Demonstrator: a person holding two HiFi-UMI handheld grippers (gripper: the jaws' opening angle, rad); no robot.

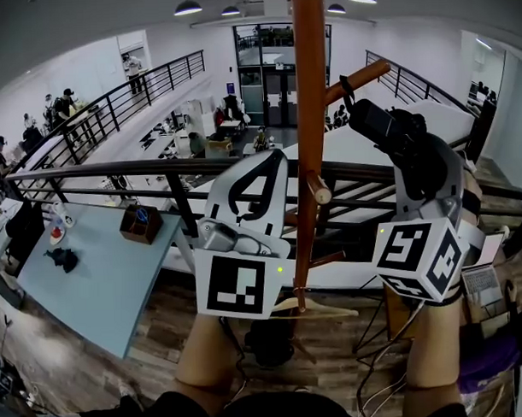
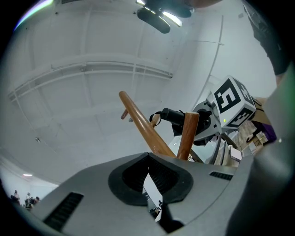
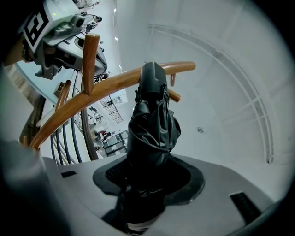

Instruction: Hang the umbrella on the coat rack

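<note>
at the far left, below the balcony, stands a light blue rectangular table (image 1: 101, 277), and a black metal railing (image 1: 114, 170) runs across in front of the person. right of it, the left gripper (image 2: 148, 159) points upward just beside the rack; its jaws are together and nothing is between them. at the middle rises the brown wooden coat rack (image 1: 310, 116), a round upright pole with slanted pegs. right of the pole, the black folded umbrella (image 3: 153, 120) is clamped by its lower part in the right gripper (image 3: 148, 173), whose jaws press on both its sides. the umbrella reaches up toward the upper slanted peg (image 1: 363, 76), and its thin black strap (image 1: 347, 91) lies at this peg; whether the strap goes around the peg cannot be told.
</note>
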